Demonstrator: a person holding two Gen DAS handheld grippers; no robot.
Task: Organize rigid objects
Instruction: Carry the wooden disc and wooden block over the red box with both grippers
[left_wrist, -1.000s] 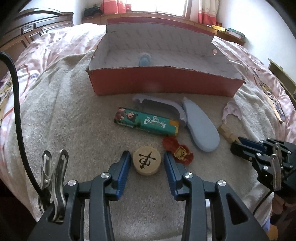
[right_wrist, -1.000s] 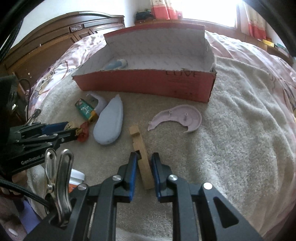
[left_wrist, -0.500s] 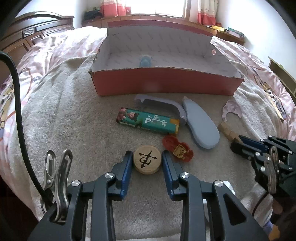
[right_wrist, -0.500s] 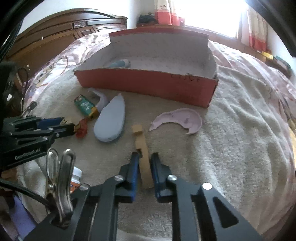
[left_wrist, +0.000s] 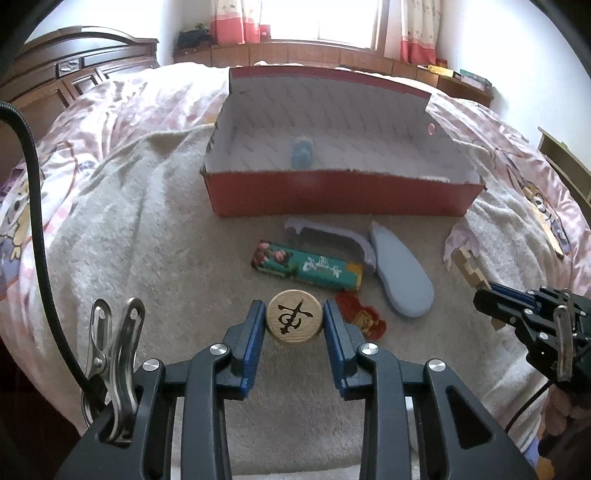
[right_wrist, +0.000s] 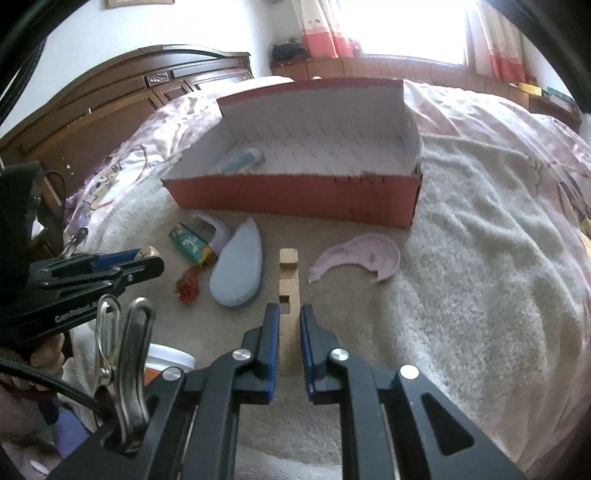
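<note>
Left gripper: clamped on wooden disc, well short of red box. Right gripper: closed on wooden block, likewise before the box. Between disc and box: red figure, green pack, blue oval piece, curved handle. Inside the box: blue bottle.

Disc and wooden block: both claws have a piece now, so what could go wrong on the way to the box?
1. The left claw pinches the round disc only by its edges, so it could pivot or pop out.
2. The right claw grips the wooden block near one end; the long free end may swing and catch the box front wall.
</note>
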